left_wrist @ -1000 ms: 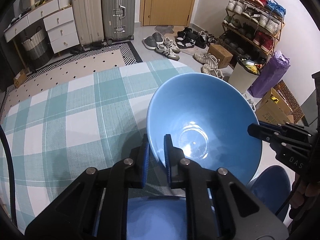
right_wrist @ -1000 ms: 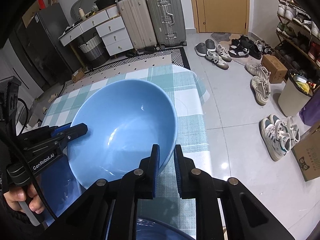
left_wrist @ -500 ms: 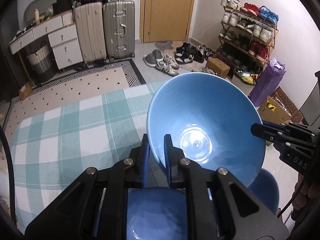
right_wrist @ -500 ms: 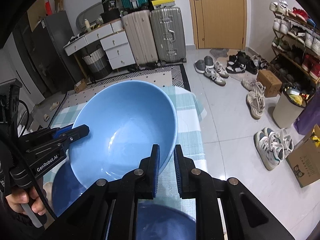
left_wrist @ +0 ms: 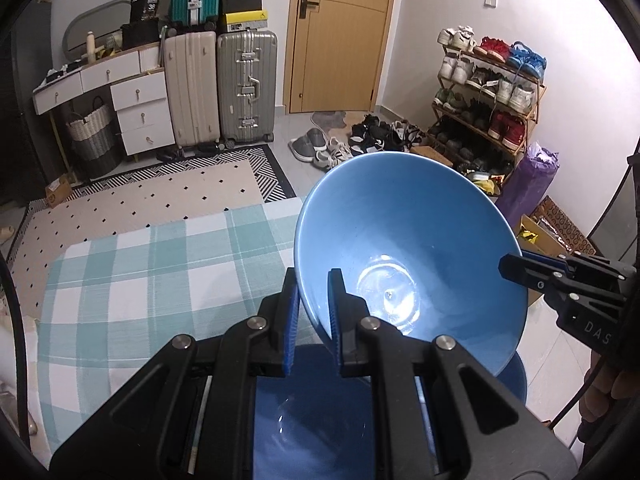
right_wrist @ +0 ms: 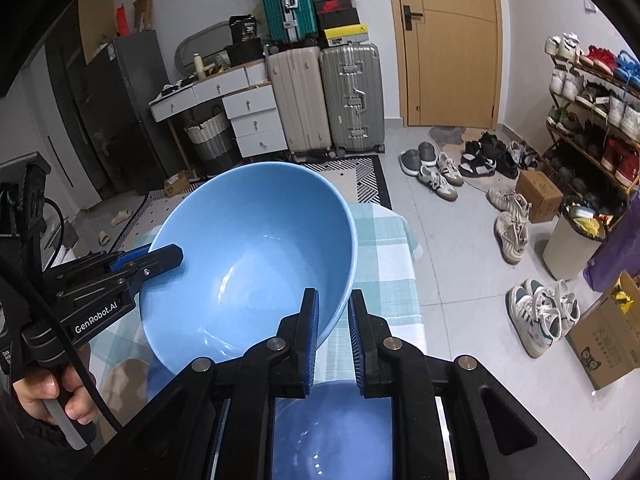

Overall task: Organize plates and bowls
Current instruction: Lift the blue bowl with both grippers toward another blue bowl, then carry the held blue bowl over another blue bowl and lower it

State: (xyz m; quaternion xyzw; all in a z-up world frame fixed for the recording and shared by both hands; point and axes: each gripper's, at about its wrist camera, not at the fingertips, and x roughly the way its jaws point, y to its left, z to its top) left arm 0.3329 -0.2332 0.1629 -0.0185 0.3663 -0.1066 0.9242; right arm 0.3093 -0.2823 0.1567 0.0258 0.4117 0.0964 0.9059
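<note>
A large light blue bowl (left_wrist: 408, 256) hangs in the air above the table, held from two sides. My left gripper (left_wrist: 312, 316) is shut on its near-left rim. My right gripper (right_wrist: 333, 332) is shut on the opposite rim and shows at the right of the left wrist view (left_wrist: 516, 270). The bowl also shows in the right wrist view (right_wrist: 248, 256), with the left gripper (right_wrist: 168, 256) on its left rim. A darker blue bowl (left_wrist: 320, 408) sits below on the table; it also shows in the right wrist view (right_wrist: 332, 428).
The table carries a teal and white checked cloth (left_wrist: 152, 276). Behind it are a patterned rug (left_wrist: 152, 196), suitcases (left_wrist: 248, 88), white drawers (left_wrist: 140, 108), a door (left_wrist: 340, 36), a shoe rack (left_wrist: 488, 96) and loose shoes (right_wrist: 440, 176) on the floor.
Both grippers have lifted the light blue bowl higher above the table, still clamped on its rim. More of the room and the darker bowl below have come into view.
</note>
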